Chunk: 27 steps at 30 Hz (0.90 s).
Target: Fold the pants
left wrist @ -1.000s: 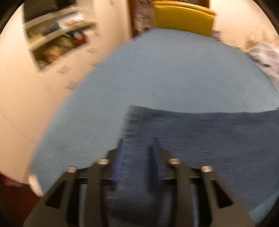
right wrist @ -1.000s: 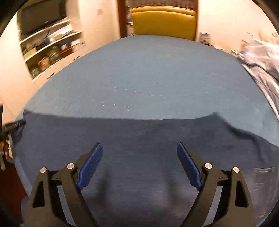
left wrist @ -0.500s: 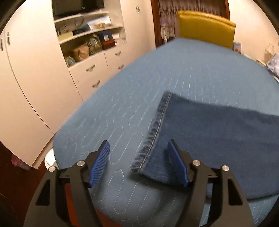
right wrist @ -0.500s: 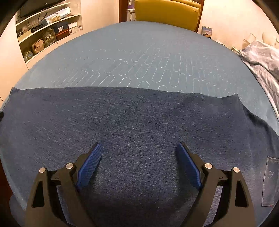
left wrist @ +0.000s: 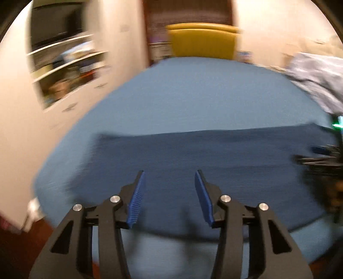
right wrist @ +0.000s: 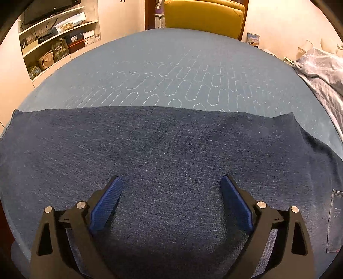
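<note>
Pants (right wrist: 171, 154) along near bed (right wrist: 171, 70) edge, far half bare.

A quilted blue cover (right wrist: 171, 64) spreads over the work surface. A yellow chair (right wrist: 203, 17) stands at its far edge, with open shelves (right wrist: 57, 43) of boxes and bags to the left. A crumpled pale cloth (right wrist: 321, 70) lies at the right.

My left gripper (left wrist: 169, 184) has swung off the hem and over mid-jeans (left wrist: 214, 158), jaws closing (nothing between them); my right gripper (right wrist: 169, 193) is opening wider.
</note>
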{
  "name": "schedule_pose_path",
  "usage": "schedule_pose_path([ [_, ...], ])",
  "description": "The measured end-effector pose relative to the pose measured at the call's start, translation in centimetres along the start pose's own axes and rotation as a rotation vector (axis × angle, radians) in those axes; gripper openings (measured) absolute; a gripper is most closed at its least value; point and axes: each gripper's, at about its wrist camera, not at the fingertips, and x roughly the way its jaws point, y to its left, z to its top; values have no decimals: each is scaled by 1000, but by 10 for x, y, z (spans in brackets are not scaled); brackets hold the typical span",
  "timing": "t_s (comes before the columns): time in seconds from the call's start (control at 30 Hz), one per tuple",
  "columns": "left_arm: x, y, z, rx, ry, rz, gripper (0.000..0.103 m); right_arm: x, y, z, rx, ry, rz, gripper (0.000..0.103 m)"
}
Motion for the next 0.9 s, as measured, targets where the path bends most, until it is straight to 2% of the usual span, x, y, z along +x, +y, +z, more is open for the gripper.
schedule_pose_path([
  [0.07, 14, -48, 15, 61, 4, -100, 47, -1, -1, 0, 0, -5, 1, 91],
  [0.13, 32, -82, 27, 110, 8, -133, 47, -10, -7, -1, 21, -34, 17, 88],
  [0.17, 47, -97, 34, 127, 33, -153, 47, -18, -13, -4, 39, -51, 30, 81],
  [0.2, 67, -108, 39, 138, 88, -186, 45, -26, -19, -8, 57, -59, 46, 81],
  [0.23, 84, -116, 41, 153, 130, -190, 36, -35, -28, -13, 80, -60, 56, 81],
  [0.3, 111, -122, 44, 184, 173, -134, 35, -58, -51, -31, 111, -63, 87, 81],
  [0.33, 115, -121, 47, 178, 162, -141, 36, -69, -61, -39, 115, -70, 82, 81],
  [0.47, 122, -117, 64, 152, 175, -87, 37, -113, -123, -80, 156, -109, -8, 81],
  [0.53, 106, -126, 68, 124, 140, -129, 36, -124, -164, -99, 199, -107, -97, 76],
  [0.57, 97, -137, 69, 142, 127, -159, 36, -128, -182, -106, 231, -104, -129, 75],
  [0.63, 95, -160, 68, 209, 138, -184, 37, -129, -221, -124, 304, -78, -184, 72],
  [0.67, 98, -168, 65, 229, 163, -202, 37, -125, -239, -133, 328, -41, -220, 65],
  [0.7, 105, -174, 63, 237, 192, -198, 39, -122, -248, -140, 346, -13, -243, 60],
  [0.73, 114, -177, 61, 235, 214, -155, 39, -120, -256, -147, 362, 8, -246, 59],
  [0.77, 118, -174, 63, 204, 202, -142, 42, -116, -261, -153, 356, 22, -222, 60],
  [0.83, 121, -171, 68, 148, 204, -70, 56, -117, -256, -156, 271, 12, -238, 58],
  [0.9, 120, -173, 72, 126, 206, -35, 53, -122, -258, -154, 284, 17, -222, 58],
])
